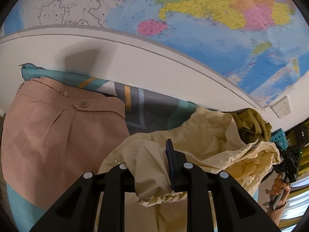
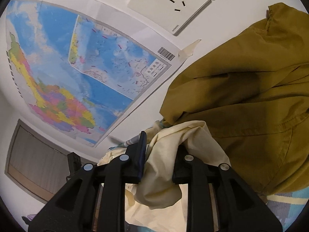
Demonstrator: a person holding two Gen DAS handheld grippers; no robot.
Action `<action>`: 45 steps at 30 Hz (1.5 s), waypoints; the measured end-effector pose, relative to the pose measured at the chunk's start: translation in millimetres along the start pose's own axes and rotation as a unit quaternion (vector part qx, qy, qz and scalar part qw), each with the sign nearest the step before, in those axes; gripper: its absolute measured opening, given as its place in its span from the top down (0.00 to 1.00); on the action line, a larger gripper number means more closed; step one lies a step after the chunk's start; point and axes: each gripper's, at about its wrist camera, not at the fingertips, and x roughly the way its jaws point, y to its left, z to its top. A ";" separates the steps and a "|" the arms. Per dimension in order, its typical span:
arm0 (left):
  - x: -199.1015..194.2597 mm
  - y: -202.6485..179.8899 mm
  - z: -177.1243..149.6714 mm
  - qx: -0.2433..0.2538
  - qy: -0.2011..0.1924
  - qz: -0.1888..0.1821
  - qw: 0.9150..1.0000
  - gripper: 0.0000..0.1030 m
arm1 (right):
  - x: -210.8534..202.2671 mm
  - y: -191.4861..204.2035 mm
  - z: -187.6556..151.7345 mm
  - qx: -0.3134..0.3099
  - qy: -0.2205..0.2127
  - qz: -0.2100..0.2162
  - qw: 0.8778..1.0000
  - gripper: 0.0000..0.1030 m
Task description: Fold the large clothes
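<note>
A cream garment (image 1: 202, 139) with a gathered elastic edge hangs stretched between both grippers. In the left wrist view my left gripper (image 1: 148, 154) is shut on a bunched fold of it, and the cloth hides the left finger. The right gripper (image 1: 280, 154), held by a hand (image 1: 280, 187), pinches the frilled edge at the far right. In the right wrist view the cream garment (image 2: 160, 174) fills the gap of my right gripper (image 2: 160, 150) and drapes over the right finger.
A pink buttoned garment (image 1: 58, 135) lies flat at the left on a teal patterned cloth (image 1: 150, 108). An olive garment (image 1: 251, 123) (image 2: 251, 106) is heaped by the wall. A map (image 1: 212, 19) (image 2: 77, 67) and a socket (image 2: 170, 5) are on the wall.
</note>
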 end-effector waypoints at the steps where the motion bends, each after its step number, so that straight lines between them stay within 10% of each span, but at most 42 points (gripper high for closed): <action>1: 3.3 -0.3 0.7 0.000 0.002 0.004 1.000 0.81 | 0.9 1.1 0.1 -0.004 -0.002 -0.002 1.000 0.77; 9: 30.7 0.6 7.4 -0.005 0.013 0.026 1.000 0.81 | -5.6 15.1 -2.7 -0.030 -0.021 -0.005 0.999 0.38; 17: 59.3 11.1 13.7 -0.021 0.032 0.036 0.999 0.79 | -36.6 36.9 -27.5 -0.089 -0.063 -0.014 0.994 0.30; 27: 54.6 -0.5 9.2 -0.007 0.013 0.013 1.000 0.62 | 79.8 88.0 -98.3 -0.342 0.048 -0.158 0.925 0.28; 31: 30.0 -6.9 0.1 0.003 -0.021 0.001 1.000 0.56 | 114.0 81.3 -105.3 -0.377 0.062 -0.205 0.901 0.47; 33: 15.6 -18.5 -8.5 0.036 -0.038 0.002 0.999 0.50 | 120.3 77.7 -106.5 -0.392 0.065 -0.218 0.891 0.74; 36: 0.3 -32.8 -19.6 0.067 -0.059 -0.008 0.996 0.37 | 120.5 79.2 -101.4 -0.389 0.059 -0.208 0.896 0.92; 45: 10.2 -91.9 -73.3 0.249 -0.041 -0.053 0.966 0.24 | 129.9 90.7 -71.8 -0.362 0.009 -0.199 0.910 0.98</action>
